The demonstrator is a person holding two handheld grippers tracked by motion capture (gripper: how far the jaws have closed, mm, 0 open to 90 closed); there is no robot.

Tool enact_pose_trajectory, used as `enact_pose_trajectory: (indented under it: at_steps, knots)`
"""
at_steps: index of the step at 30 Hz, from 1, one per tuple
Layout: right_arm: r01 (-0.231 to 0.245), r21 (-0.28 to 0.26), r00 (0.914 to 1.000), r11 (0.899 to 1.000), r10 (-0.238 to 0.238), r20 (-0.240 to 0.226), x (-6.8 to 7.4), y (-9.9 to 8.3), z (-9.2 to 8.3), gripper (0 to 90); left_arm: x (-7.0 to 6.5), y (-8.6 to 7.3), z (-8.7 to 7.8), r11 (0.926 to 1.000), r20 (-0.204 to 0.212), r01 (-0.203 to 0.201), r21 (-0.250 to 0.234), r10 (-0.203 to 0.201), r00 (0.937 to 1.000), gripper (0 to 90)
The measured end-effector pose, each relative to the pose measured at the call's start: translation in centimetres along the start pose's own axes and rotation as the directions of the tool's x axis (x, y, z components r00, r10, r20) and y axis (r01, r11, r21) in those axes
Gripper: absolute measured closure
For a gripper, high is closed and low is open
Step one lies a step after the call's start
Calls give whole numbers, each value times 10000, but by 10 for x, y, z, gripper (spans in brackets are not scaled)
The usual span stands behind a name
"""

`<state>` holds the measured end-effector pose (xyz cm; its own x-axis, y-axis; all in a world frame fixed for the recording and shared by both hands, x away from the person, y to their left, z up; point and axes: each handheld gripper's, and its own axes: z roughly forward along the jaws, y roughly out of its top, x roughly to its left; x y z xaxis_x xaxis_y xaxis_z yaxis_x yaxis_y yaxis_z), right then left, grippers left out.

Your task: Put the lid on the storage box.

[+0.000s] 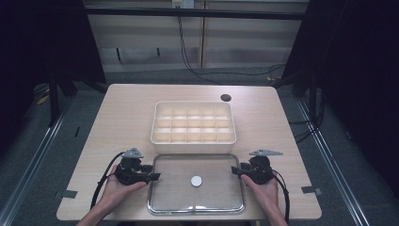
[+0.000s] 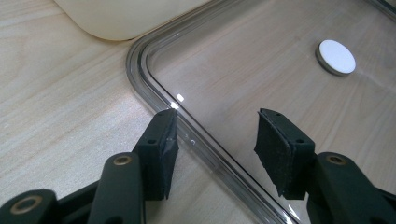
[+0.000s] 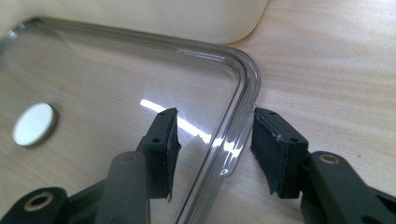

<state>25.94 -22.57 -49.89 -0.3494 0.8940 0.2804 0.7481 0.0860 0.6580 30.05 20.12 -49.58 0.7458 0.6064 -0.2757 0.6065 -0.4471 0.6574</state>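
Observation:
A clear plastic lid (image 1: 211, 195) lies flat on the table's near side, with a small white round disc (image 1: 196, 181) at its middle. My left gripper (image 1: 155, 177) is at the lid's left edge. Its jaws stand open astride the raised rim (image 2: 140, 70), one outside on the wood, one over the lid, and the disc (image 2: 335, 57) lies farther off. My right gripper (image 1: 234, 170) is at the lid's right edge, open as well, with the rim (image 3: 250, 79) running between its pads untouched. The disc (image 3: 33, 123) sits to its left.
A cream box (image 1: 193, 137) with several compartments stands just behind the lid, almost touching it. A dark round hole (image 1: 226, 97) is in the wooden table (image 1: 122, 113) behind the box. Cables trail over the floor beyond the far edge.

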Motion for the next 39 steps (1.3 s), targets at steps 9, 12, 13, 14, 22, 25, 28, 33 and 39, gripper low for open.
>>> enact_pose_trajectory:
  at_steps: [9,12,13,14,22,25,28,33,39]
  knots:
    - [-1741,-302,9809,9843,1706,-930,-10,-2,-1,475,0,0,0,10000,-15,33,-12,-33,10000,483]
    - [-2472,-402,9603,9681,2393,-1434,-16,-4,-3,483,-2,-1,0,10000,-181,21,-66,-23,9998,476]
    - [-2748,-437,9507,9605,2647,-1613,-18,-5,-3,497,-3,-1,1,10000,-211,40,-74,-42,9998,476]
    - [-2933,-452,9439,9550,2817,-1726,-20,-6,-4,511,-3,-1,1,10000,-226,16,-57,-18,9997,476]
    - [-3642,-526,9122,9298,3448,-2213,-24,-8,-6,517,-3,-1,0,10000,-207,48,-50,-49,9998,476]
    - [-3967,-441,8819,9169,3673,-2955,-25,-9,-6,582,-3,-1,0,10000,-138,68,-54,-68,9999,476]
    - [-3916,-691,8885,9175,3575,-2878,-18,-8,-6,594,-4,-1,0,9999,-196,158,-54,-159,9997,480]
    - [-3543,-420,8973,9342,3270,-2965,-19,-7,-6,625,-1,-1,0,9999,-12,156,-57,-156,9999,476]
    - [-3346,-239,8868,9421,3062,-3461,-22,-6,-6,631,2,-2,-1,9997,67,201,-139,-200,9998,475]
